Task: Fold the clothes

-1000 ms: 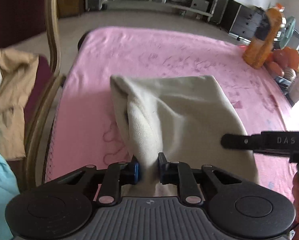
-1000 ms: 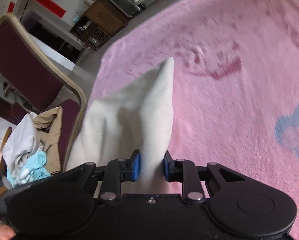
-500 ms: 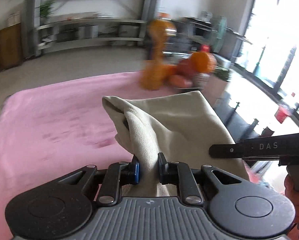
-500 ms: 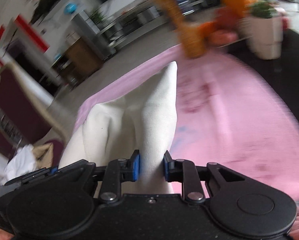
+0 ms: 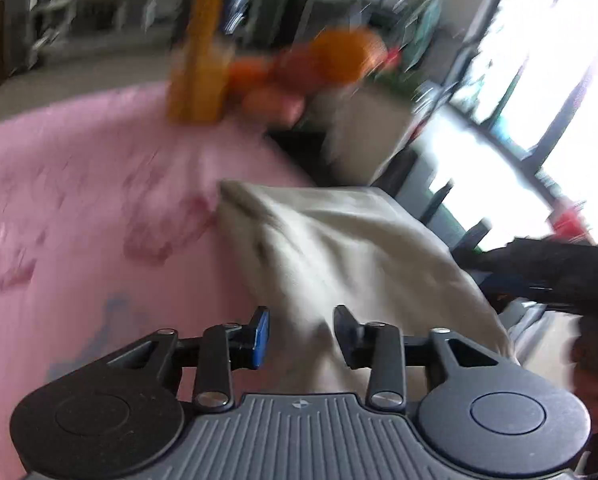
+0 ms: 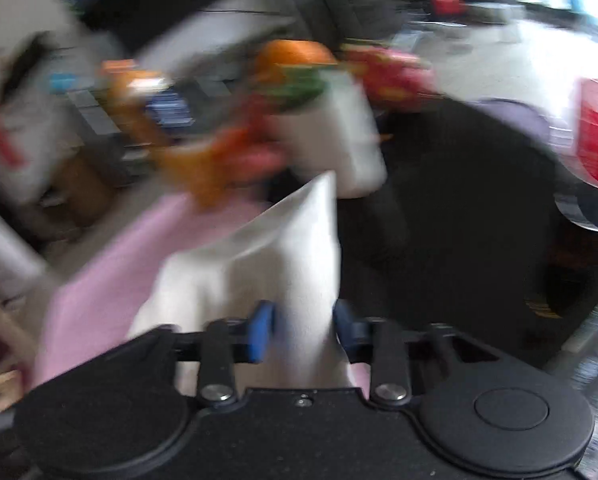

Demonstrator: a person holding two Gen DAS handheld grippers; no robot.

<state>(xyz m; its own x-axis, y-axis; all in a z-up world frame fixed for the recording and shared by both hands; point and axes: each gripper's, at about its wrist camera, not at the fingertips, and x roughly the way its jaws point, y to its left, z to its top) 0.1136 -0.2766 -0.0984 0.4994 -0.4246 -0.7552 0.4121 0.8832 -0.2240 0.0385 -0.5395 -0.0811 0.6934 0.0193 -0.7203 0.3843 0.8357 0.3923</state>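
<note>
A folded beige cloth [image 5: 339,248] hangs between my two grippers near the right edge of the pink-covered table [image 5: 79,208]. My left gripper [image 5: 301,334] has its jaws spread, with the cloth lying loose between them. In the right wrist view the same cloth [image 6: 275,264] stands up between the jaws of my right gripper [image 6: 301,330], which are also spread wider than before. The right gripper's body [image 5: 547,268] shows at the right of the left wrist view. Both views are motion-blurred.
An orange bottle [image 5: 199,60] and a bowl of oranges and red fruit [image 5: 319,68] stand at the table's far edge. A white pot with a plant [image 6: 339,128] is beside them. Beyond the table edge are dark furniture [image 6: 459,220] and bright windows [image 5: 539,100].
Both grippers swung right, toward the fruit end of the table, carrying the cloth. Both pairs of jaws, shut on the cloth before, have now opened.
</note>
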